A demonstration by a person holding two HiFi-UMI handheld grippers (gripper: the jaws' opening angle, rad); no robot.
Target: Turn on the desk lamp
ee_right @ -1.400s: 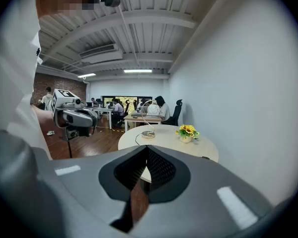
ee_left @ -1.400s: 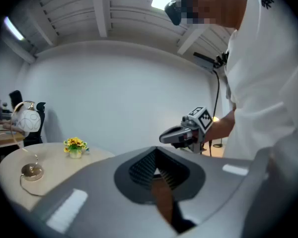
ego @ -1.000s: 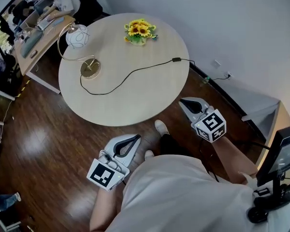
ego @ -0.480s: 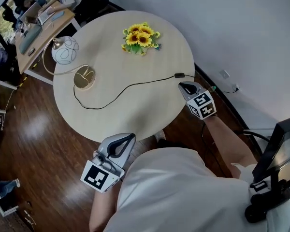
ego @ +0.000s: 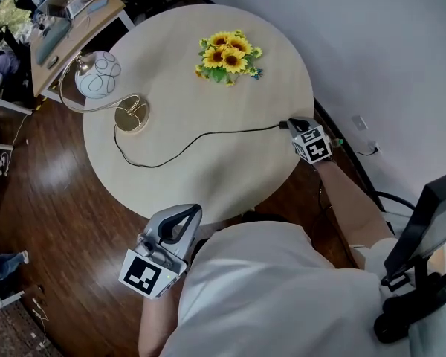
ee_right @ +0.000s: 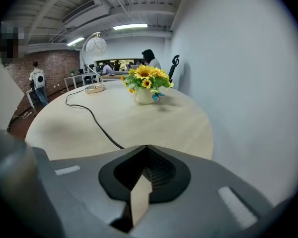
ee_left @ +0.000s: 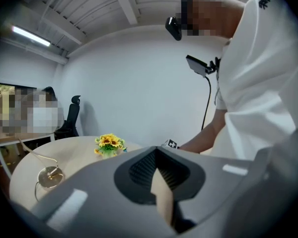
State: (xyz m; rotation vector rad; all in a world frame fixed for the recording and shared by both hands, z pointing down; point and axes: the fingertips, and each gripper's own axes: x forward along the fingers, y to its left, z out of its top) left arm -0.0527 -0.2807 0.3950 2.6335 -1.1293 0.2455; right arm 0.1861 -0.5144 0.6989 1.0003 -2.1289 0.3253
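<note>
The desk lamp has a white globe shade (ego: 97,74) on a curved brass stem and a round brass base (ego: 131,116), at the left of the round table (ego: 208,177). It looks unlit. Its black cord (ego: 201,135) runs right to the table's edge. My right gripper (ego: 291,123) is shut, and its tips rest where the cord reaches that edge. The inline switch is hidden under them. In the right gripper view the cord (ee_right: 94,117) runs under the right gripper (ee_right: 146,146). My left gripper (ego: 192,211) is shut and empty, held low off the table's near edge.
A vase of sunflowers (ego: 229,54) stands at the table's far side. A white wall runs close along the right. A desk with people (ego: 67,13) is at the far left. Dark wood floor (ego: 52,199) surrounds the table.
My right gripper has moved forward from beside my body to the table's right edge, onto the end of the cord. The left gripper has stayed low near my body.
</note>
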